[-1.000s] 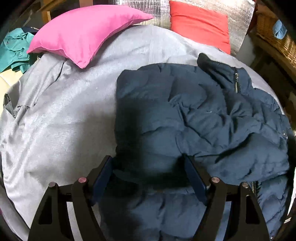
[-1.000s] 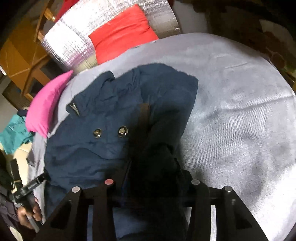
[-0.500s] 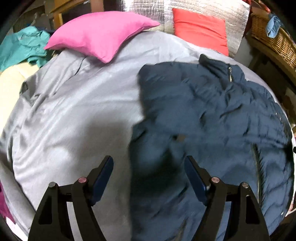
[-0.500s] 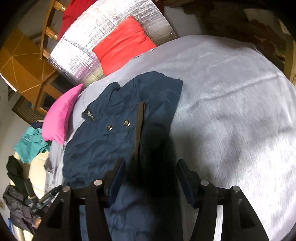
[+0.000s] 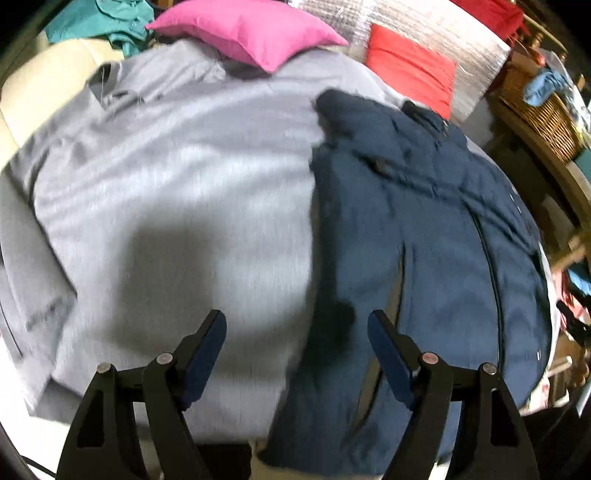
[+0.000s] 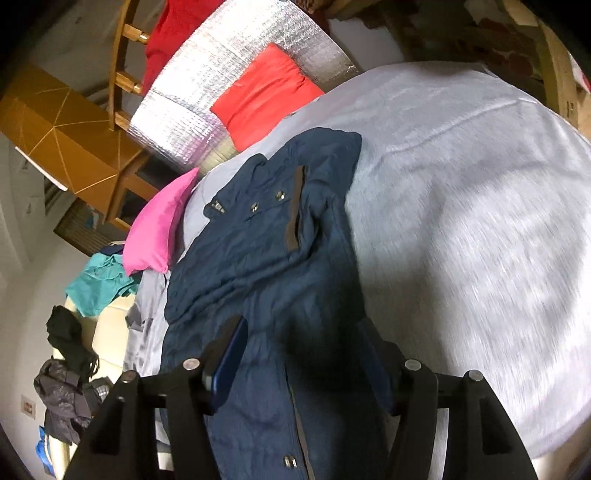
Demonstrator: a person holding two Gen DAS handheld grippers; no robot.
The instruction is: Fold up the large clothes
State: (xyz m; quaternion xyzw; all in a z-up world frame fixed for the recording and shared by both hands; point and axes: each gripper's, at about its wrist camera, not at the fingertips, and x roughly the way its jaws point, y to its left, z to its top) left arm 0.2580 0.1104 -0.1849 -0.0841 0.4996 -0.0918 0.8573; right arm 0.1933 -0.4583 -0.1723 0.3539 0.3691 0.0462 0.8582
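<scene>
On the bed, left wrist view: grey bed cover (image 5: 177, 177) fills the left and centre; navy jacket (image 5: 424, 240) lies spread on its right half, collar toward the far end, zipper line running near to far. Left hand-held gripper (image 5: 297, 349) hangs above the jacket's left edge, jaws wide apart, nothing between the pads; its shadow falls on the grey cover. Pink pillow (image 5: 251, 29) sits at the far edge, red pillow (image 5: 410, 74) to its right against a silver quilted panel (image 5: 424, 33). Teal garment (image 5: 103, 18) far left, wicker basket (image 5: 543, 110) far right. Frame is motion-blurred.

Right wrist view: navy jacket (image 6: 266, 266) runs from the near edge toward the far left of the bed, snap buttons and a brown placket strip visible near the collar. Right hand-held gripper (image 6: 299, 363) is above the jacket's near part; jaws have just been opening and stand apart, pads clear of the fabric, no cloth pinched. Grey bed cover (image 6: 480, 221) is bare to the right. Pink pillow (image 6: 159, 225), red pillow (image 6: 262, 92) and silver quilted panel (image 6: 221, 62) lie at the far left.
</scene>
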